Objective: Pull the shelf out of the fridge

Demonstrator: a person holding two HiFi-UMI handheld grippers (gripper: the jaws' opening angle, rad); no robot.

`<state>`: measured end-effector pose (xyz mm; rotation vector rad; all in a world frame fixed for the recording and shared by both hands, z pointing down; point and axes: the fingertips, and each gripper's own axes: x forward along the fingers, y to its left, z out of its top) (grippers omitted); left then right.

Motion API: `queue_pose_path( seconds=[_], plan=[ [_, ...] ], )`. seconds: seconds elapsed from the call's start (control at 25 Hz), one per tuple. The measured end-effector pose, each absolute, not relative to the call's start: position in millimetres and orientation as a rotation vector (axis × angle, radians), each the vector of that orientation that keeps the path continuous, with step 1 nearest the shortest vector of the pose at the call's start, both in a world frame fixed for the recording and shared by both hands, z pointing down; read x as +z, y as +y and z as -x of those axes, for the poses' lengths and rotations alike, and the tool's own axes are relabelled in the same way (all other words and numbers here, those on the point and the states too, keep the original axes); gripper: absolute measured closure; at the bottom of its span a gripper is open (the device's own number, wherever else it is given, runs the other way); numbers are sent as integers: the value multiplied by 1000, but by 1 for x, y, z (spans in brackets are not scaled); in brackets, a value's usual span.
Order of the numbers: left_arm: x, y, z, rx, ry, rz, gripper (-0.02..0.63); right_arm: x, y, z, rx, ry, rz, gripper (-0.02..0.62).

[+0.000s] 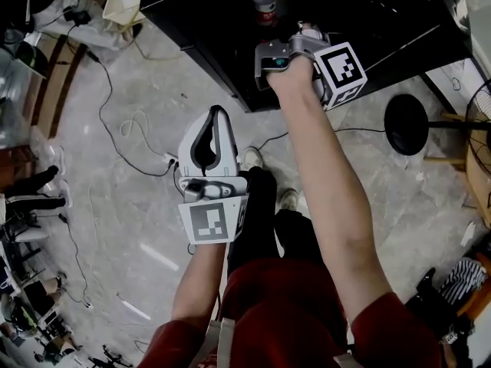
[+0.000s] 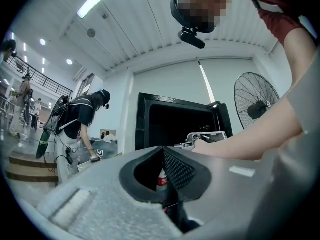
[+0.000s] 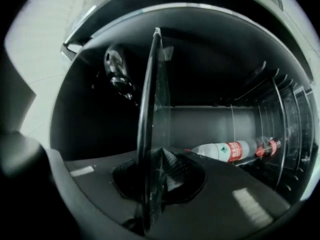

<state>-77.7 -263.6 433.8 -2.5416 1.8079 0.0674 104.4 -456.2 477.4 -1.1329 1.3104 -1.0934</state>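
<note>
Where the jaws of the right gripper [image 3: 158,161] come together, they clamp the near edge of the glass shelf [image 3: 151,99]. The shelf is a thin clear pane, seen edge-on, running from the pads back into the dark inside of the fridge [image 3: 200,124]. Past it, 2 clear bottles [image 3: 225,150] with red labels lie on their sides by the wire racks along the right wall. In the head view this gripper is held out at the open front of the black fridge, arm stretched forward. The left gripper [image 1: 215,117] hangs lower and nearer the body, over the grey floor [image 1: 130,83], with its jaws together on nothing. A standing fan [image 2: 255,106] is beside the fridge.
</note>
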Motion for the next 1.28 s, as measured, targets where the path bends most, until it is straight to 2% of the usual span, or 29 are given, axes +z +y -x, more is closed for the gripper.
queue_pose_path(
  seconds=[1.28],
  plan=[
    [410, -144, 83, 102, 1830, 2451, 606, 498, -231, -114, -1233, 1355, 1069, 589]
  ],
)
